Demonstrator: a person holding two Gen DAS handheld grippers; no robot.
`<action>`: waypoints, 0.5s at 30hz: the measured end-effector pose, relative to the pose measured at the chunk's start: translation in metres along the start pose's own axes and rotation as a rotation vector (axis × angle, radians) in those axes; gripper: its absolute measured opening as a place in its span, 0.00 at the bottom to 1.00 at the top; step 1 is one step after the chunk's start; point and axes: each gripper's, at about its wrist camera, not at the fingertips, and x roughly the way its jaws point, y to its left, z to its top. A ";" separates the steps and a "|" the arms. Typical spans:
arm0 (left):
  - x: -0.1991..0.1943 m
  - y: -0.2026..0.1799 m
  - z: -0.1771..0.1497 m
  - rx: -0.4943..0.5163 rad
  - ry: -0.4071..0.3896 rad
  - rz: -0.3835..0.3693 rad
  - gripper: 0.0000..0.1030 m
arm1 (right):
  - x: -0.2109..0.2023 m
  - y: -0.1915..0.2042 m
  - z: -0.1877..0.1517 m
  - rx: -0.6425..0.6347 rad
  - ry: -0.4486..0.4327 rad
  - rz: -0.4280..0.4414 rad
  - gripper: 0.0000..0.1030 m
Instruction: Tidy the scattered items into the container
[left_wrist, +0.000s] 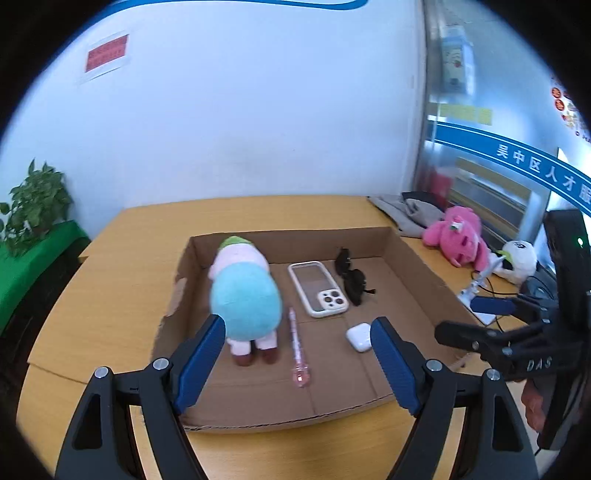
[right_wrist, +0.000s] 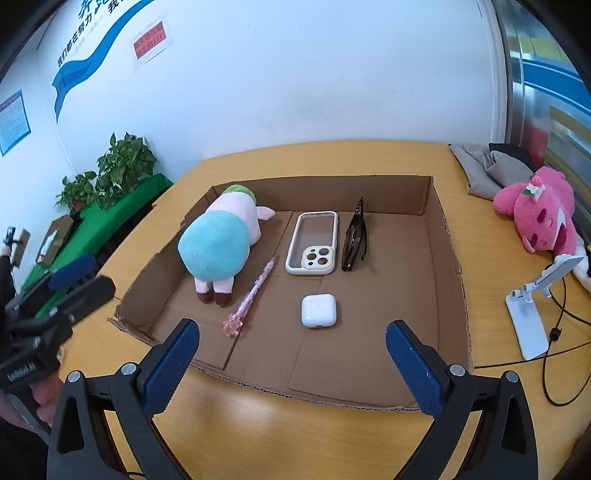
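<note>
A shallow cardboard box lies on the wooden table. Inside lie a blue and pink plush toy, a pink pen, a white phone case, folded black sunglasses and a white earbud case. My left gripper is open and empty above the box's near edge, behind the plush. My right gripper is open and empty over the box's near edge.
A pink plush, a white plush, grey cloth and a white phone stand with a cable lie on the table right of the box. Potted plants stand on a green surface at the left.
</note>
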 end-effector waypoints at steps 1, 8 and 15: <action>0.000 0.002 0.000 -0.006 0.003 0.016 0.79 | 0.001 0.001 -0.001 -0.001 -0.004 -0.010 1.00; 0.008 0.014 -0.012 -0.039 0.043 0.111 0.79 | -0.003 0.005 -0.010 0.017 -0.022 -0.049 1.00; 0.011 0.011 -0.020 -0.080 0.041 0.172 0.79 | -0.004 0.004 -0.022 0.014 -0.014 -0.082 1.00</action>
